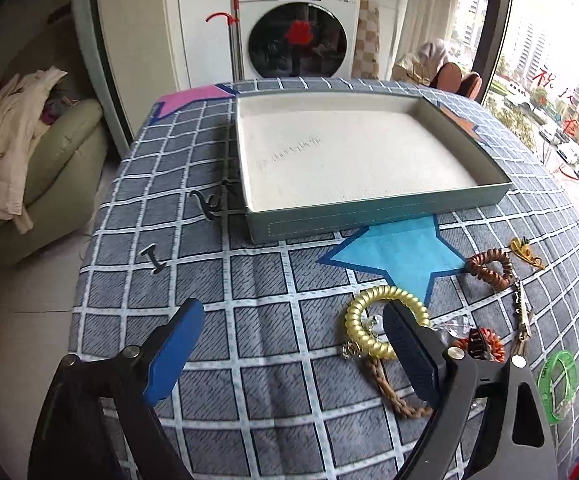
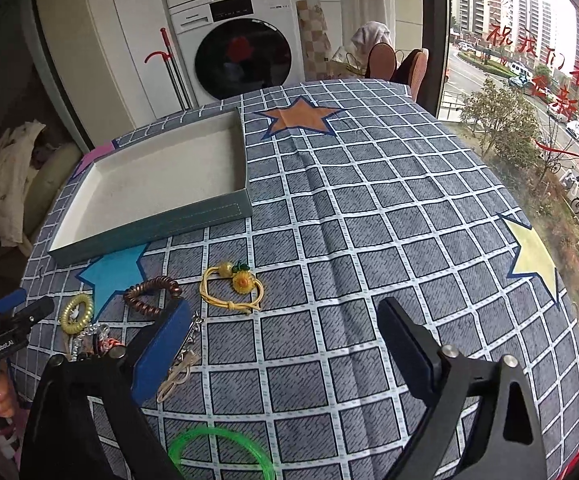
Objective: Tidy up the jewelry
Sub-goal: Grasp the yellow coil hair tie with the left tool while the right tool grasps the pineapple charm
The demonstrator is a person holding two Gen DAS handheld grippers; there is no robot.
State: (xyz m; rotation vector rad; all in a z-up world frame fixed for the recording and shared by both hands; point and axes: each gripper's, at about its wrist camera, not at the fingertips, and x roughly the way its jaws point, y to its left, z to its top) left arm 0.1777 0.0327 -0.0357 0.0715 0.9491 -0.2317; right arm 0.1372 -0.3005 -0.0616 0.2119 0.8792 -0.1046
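Observation:
An empty teal tray [image 1: 377, 210] with a white lining sits on the checked tablecloth; it also shows in the right wrist view [image 2: 149, 224]. Jewelry lies loose in front of it: a gold coil band [image 1: 359, 320] [image 2: 75, 314], a brown coil band [image 1: 491, 268] [image 2: 149, 294], a yellow sunflower cord bracelet [image 2: 233, 284] [image 1: 525, 250], a green bangle [image 1: 557, 384] [image 2: 221, 452], a metal chain [image 2: 181, 356] and an orange coil band [image 1: 485, 344]. My left gripper [image 1: 289, 352] is open, its right finger over the gold coil. My right gripper [image 2: 285, 348] is open and empty above the cloth.
A braided brown cord [image 1: 389, 388] lies under the left gripper. A washing machine [image 1: 297, 20] stands behind the table, a sofa with clothes [image 1: 29, 152] to the left and a window [image 2: 529, 80] to the right. The table edge drops off at the left.

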